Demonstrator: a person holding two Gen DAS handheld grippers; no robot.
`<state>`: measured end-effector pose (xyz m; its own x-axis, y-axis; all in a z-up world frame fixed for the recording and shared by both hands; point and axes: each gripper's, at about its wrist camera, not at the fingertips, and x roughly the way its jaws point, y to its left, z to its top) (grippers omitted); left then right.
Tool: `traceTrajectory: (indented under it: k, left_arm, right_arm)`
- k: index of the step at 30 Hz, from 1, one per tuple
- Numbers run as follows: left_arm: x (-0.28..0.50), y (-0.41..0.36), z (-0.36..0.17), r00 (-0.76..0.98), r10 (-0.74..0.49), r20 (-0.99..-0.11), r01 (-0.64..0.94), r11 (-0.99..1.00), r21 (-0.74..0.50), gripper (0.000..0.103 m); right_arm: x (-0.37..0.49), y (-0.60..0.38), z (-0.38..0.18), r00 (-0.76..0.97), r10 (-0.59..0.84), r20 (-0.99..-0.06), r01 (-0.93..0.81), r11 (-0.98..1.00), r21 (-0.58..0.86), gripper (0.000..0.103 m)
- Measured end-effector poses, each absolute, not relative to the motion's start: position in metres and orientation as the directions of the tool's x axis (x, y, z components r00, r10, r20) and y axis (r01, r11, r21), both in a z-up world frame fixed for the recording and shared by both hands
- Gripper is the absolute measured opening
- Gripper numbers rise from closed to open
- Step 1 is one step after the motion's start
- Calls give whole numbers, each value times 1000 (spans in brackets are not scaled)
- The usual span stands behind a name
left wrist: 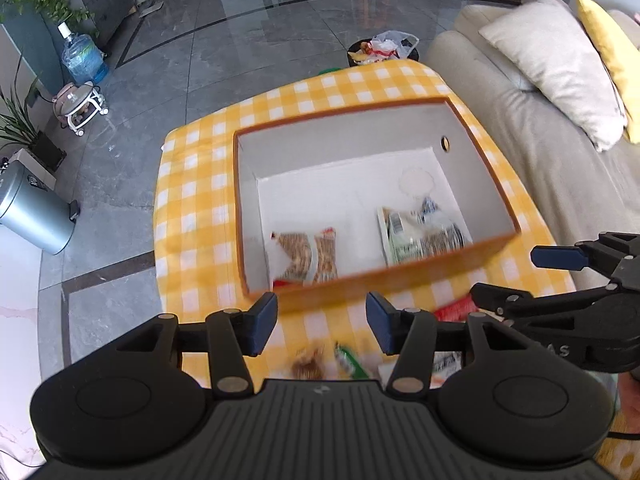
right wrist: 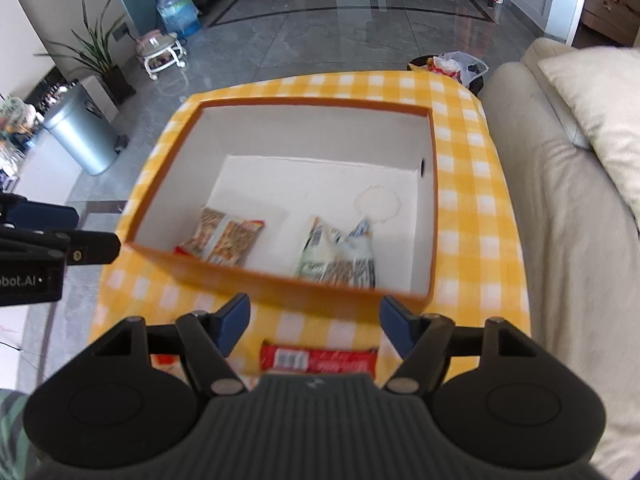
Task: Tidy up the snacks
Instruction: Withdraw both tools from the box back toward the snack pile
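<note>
1. Nearest the right wrist camera, the right gripper [right wrist: 314, 322] hangs with its blue pads wide apart and nothing between them. Directly below lies a red snack bar [right wrist: 318, 360] on the checked tablecloth [right wrist: 472, 280], just in front of the box.

2. The left gripper [left wrist: 322, 328] is likewise spread and empty. Under it, blurred, sit a small brownish snack [left wrist: 308, 364] and a green-wrapped one [left wrist: 350, 362]; I cannot tell what they are. A red packet [left wrist: 454, 309] shows to their right, likely the same red bar, though that is not certain.

3. My judgement: the step in hand is picking up the next loose snack, with part of the sorting already done. The right gripper is best placed for the red bar. The move calls for lowering until the pads straddle the bar's narrow width, closing, then lifting over the box's near wall.

4. Just beyond stands the orange box [right wrist: 280, 280], open-topped with a white interior. Inside, against the near wall, two groups lie apart: reddish-brown nut-patterned packets [right wrist: 224, 238] on the left, pale green-and-white packets [right wrist: 340, 254] on the right. The far half of the floor is bare but for a faint ring stain [right wrist: 378, 202].

5. Farther off, a beige sofa [right wrist: 560, 200] sits beside the table, and a steel bin [right wrist: 78, 132] stands on the grey floor.
</note>
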<state>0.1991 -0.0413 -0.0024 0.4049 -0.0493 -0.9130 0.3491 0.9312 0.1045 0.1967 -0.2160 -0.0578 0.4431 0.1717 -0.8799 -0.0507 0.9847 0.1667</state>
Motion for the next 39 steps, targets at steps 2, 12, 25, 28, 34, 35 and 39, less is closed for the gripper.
traceTrajectory:
  k: [2,12,25,28,34,35,39]
  left_arm:
    - [185,-38,-4,411,-32,-911,343,932,122,62]
    - [125,-18,-28,365,-11,-931,313,943,111,62]
    - [116,-33,-89,165,-76,-983,345,938,-15,62]
    - [117,-36,-100,134,-88,-987,333,942,-39,63]
    - [121,-40,-115,102,-82,-991,314,948,-46,64]
    - [122,-40,-117,98,-84,-992,311,949,-49,64]
    - [127,-39,-123,80,-87,-993,294,954,-60,64]
  right_arm:
    - [181,-216,-58,444,188,-876,-42,981,190,69]
    - [108,-206,-74,412,204,-888,-38,978,206,70]
    - [79,-198,-131,264,165,-950,-29,986,163,71]
    - [76,-192,-146,224,170,-960,-30,985,167,73]
    - [78,-184,-170,165,176,-971,-23,984,174,76]
    - [79,-183,-173,158,181,-971,-21,983,180,76]
    - [82,-179,-181,138,181,-974,-22,984,179,76]
